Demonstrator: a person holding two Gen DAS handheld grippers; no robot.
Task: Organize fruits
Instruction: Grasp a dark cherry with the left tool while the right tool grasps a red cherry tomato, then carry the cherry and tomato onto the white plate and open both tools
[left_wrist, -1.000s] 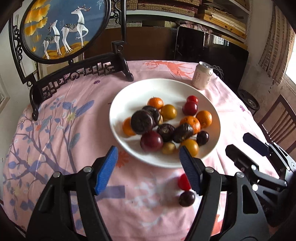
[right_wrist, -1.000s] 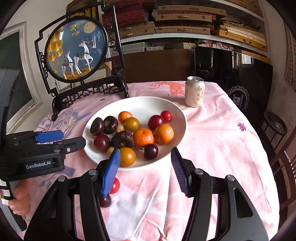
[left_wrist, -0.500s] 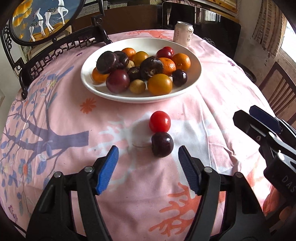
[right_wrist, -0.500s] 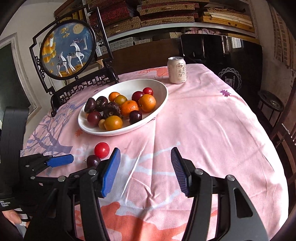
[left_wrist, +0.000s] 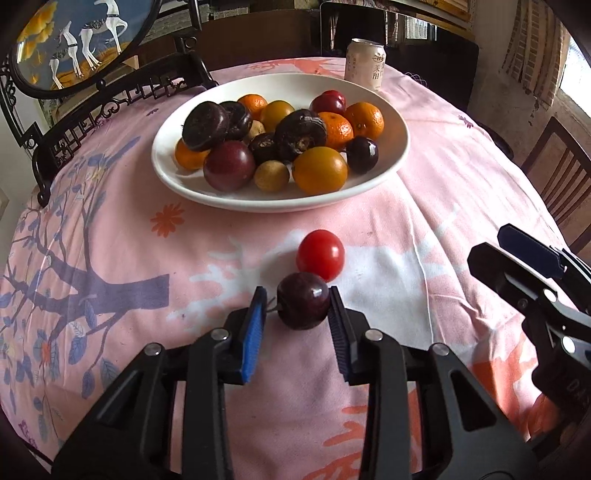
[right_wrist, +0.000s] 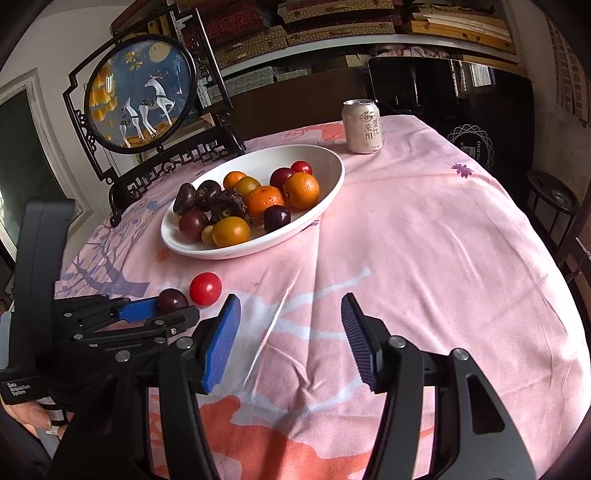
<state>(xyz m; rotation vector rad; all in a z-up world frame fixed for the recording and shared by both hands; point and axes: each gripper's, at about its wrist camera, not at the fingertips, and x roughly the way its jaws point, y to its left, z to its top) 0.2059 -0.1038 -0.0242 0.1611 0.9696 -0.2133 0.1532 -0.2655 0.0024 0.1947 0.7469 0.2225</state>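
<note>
A dark purple plum (left_wrist: 303, 305) lies on the pink tablecloth between the blue pads of my left gripper (left_wrist: 297, 306). The right pad touches it, the left pad stands a small gap off. A red tomato (left_wrist: 320, 254) lies just beyond the plum. A white plate (left_wrist: 391, 162) further back holds several oranges, plums and dark fruits. In the right wrist view the plum (right_wrist: 172, 300) and tomato (right_wrist: 205, 288) lie at the left, with the left gripper (right_wrist: 147, 314) around the plum. My right gripper (right_wrist: 290, 332) is open and empty over bare cloth.
A drink can (right_wrist: 362, 125) stands behind the plate. A framed deer picture on a black stand (right_wrist: 142, 107) is at the back left. A wooden chair (left_wrist: 557, 166) stands by the table's right edge. The right gripper (left_wrist: 524, 266) shows at the right in the left view.
My left gripper has moved forward to the plum and its jaws have narrowed around it. The right gripper has pulled back from the plate and stays open.
</note>
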